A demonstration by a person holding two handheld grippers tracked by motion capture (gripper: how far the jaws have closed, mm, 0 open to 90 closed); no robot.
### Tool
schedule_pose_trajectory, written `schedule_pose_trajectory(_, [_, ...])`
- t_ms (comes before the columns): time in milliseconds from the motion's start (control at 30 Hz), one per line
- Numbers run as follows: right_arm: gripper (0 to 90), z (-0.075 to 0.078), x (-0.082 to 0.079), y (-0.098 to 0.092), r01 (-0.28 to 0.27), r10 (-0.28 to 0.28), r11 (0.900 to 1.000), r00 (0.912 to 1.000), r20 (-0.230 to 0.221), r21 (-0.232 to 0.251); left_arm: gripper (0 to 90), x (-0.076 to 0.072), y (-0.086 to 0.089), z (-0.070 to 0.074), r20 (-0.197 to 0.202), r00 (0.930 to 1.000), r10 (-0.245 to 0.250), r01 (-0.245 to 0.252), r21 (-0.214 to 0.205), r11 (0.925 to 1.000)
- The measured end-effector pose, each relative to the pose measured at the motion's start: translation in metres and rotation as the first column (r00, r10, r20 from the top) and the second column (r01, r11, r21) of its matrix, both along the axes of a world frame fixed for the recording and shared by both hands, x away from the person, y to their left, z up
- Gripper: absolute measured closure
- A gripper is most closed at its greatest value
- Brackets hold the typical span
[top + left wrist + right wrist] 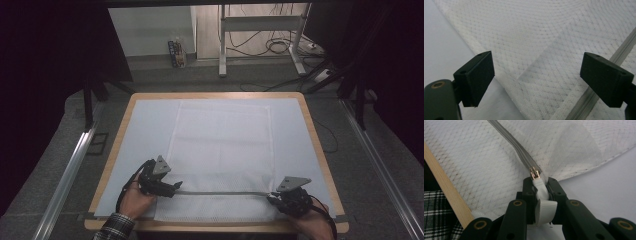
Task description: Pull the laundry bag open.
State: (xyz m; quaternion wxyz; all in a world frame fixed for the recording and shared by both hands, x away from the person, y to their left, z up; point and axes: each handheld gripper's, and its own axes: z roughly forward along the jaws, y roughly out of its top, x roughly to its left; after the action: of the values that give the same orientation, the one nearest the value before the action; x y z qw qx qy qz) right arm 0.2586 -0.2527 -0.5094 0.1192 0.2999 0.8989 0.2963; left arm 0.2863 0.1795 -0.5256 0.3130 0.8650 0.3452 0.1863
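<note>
Zipper pull tab [541, 195] clamped between right gripper [539, 185] fingers, left gripper [536, 77] spread wide over mesh bag [536, 32]

A mesh bag [222, 150] lies flat on a mat [145, 130] that covers the counter [315, 135]. Its zipper [225, 193] runs across the near end, stretching from the left tongs [176, 187] to the right tongs [270, 198]. The left tongs sit at the bag's near left corner, jaws straddling mesh beside the zipper's end. The right tongs sit at the near right corner, with the zipper pull tab [541, 192] between their jaws and the slider [535, 173] just beyond them. The counter's near edge lies just behind both tongs.
</note>
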Motion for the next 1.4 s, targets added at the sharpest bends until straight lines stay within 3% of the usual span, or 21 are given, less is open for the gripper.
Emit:
schedule_pose_trajectory(167, [79.0,0.003,0.0,-0.001,0.013,-0.013,0.9999,0.9998,0.017,0.006,12.2,0.0,0.0,0.0,0.0,1.0,0.001,-0.001,0.001,1.0])
schedule_pose_trajectory(300, [76.1,0.0,0.002,-0.001,0.016,-0.016,0.9999,0.9998,-0.011,-0.007,12.2,0.0,0.0,-0.001,0.0,1.0,0.001,-0.001,0.004,1.0])
schedule_pose_trajectory(500, [39.0,-0.003,0.003,-0.006,0.054,-0.054,0.9983,0.9984,-0.015,-0.023,12.2,0.0,0.0,-0.001,-0.003,1.0,0.001,-0.001,0.012,0.9999])
schedule_pose_trajectory(600, [32.7,-0.005,0.004,-0.009,0.069,-0.07,0.9974,0.9974,-0.015,-0.021,12.2,0.0,0.0,-0.002,-0.004,1.0,0.002,-0.002,0.014,0.9999])
schedule_pose_trajectory(667, [34.4,-0.005,0.002,-0.008,0.084,-0.085,0.9963,0.9963,-0.017,-0.019,12.2,0.0,0.0,-0.002,-0.004,1.0,0.0,0.0,0.016,0.9999])
schedule_pose_trajectory(833, [66.2,-0.004,-0.003,-0.005,0.111,-0.111,0.9938,0.9935,-0.025,0.002,12.2,0.0,-0.002,-0.002,0.001,1.0,-0.004,0.004,0.026,0.9997])
schedule_pose_trajectory(933, [78.0,-0.003,-0.002,-0.008,0.14,-0.139,0.99,0.9892,-0.046,0.018,12.2,-0.001,-0.002,-0.001,0.005,1.0,-0.003,0.003,0.023,0.9997])
schedule_pose_trajectory(1067, [79.1,-0.001,-0.001,-0.01,0.127,-0.126,0.9914,0.9907,-0.052,0.03,12.2,0.0,-0.002,0.0,0.001,1.0,-0.005,0.005,0.012,0.9999])
schedule_pose_trajectory(1200, [78.9,0.006,-0.003,-0.011,0.096,-0.097,0.9925,0.9952,0.011,0.076,12.1,0.0,-0.004,0.0,0.001,0.9999,-0.012,0.012,0.009,0.9999])
schedule_pose_trajectory(1300, [78.9,0.007,-0.005,-0.009,0.077,-0.08,0.9949,0.9958,0.046,0.066,12.1,0.0,-0.005,0.0,0.003,0.9999,-0.013,0.013,0.013,0.9998])
schedule_pose_trajectory(1400, [78.6,0.008,-0.005,-0.008,0.07,-0.072,0.9957,0.9966,0.041,0.062,12.0,0.0,-0.005,0.0,0.0,0.9999,-0.012,0.012,0.015,0.9998])
